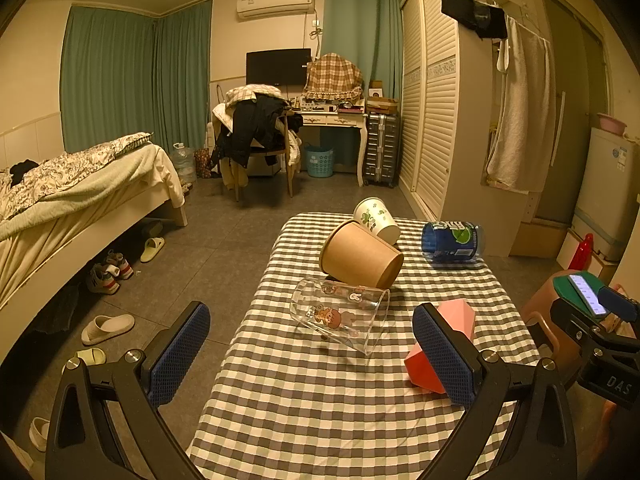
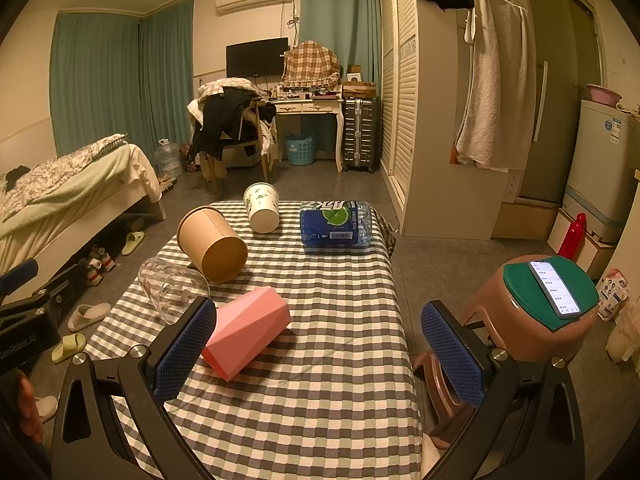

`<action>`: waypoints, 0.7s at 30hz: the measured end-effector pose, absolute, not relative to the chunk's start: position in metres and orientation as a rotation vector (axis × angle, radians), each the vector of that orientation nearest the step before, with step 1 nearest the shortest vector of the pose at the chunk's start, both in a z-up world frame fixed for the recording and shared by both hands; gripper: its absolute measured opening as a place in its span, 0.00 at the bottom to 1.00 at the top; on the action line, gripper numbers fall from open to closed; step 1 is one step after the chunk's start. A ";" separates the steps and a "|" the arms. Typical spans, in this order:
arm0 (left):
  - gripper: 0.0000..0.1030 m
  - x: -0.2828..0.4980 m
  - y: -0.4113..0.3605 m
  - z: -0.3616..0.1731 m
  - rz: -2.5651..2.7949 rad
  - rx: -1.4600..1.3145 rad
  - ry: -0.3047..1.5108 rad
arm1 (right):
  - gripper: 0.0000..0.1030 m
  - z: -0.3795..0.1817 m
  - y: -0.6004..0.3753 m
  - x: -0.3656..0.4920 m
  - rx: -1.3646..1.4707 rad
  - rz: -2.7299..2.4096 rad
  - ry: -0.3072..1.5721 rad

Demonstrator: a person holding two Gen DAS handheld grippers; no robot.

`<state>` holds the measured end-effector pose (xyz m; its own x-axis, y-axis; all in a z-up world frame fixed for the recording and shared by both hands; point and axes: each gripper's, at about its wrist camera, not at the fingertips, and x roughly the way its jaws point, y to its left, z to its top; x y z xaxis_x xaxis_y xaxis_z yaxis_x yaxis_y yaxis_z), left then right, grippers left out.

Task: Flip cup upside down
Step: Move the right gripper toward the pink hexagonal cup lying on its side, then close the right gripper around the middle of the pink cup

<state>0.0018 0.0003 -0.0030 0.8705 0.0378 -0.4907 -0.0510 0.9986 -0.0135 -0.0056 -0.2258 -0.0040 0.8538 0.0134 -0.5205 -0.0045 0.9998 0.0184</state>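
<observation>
Several cups lie on their sides on the checkered table [image 1: 320,400]: a clear glass cup with cartoon prints [image 1: 340,316], a brown paper cup [image 1: 360,254], a white paper cup with green prints [image 1: 376,220] and a pink faceted cup [image 1: 444,344]. My left gripper [image 1: 312,356] is open and empty, just short of the glass cup. My right gripper [image 2: 320,348] is open and empty; its left finger is beside the pink cup [image 2: 248,332]. The right wrist view also shows the glass cup [image 2: 172,288], brown cup [image 2: 212,242] and white cup [image 2: 262,206].
A blue pack of water bottles [image 2: 336,222] lies at the table's far right. A brown stool [image 2: 532,312] with a green pad and a phone stands right of the table. A bed [image 1: 60,208] and slippers [image 1: 106,328] are on the left.
</observation>
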 end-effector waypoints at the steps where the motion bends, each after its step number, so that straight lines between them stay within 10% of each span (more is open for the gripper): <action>1: 1.00 0.002 0.000 -0.003 0.047 -0.027 0.513 | 1.00 -0.004 -0.226 -0.006 0.016 0.008 0.549; 21: 1.00 0.046 0.030 -0.022 0.089 -0.032 0.586 | 1.00 -0.024 -0.211 0.060 0.021 -0.047 0.732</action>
<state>0.0463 0.0305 -0.0219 0.8293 0.0752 -0.5537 -0.0931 0.9956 -0.0043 0.0601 -0.2109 -0.0244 0.7429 -0.0357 -0.6684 0.0504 0.9987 0.0026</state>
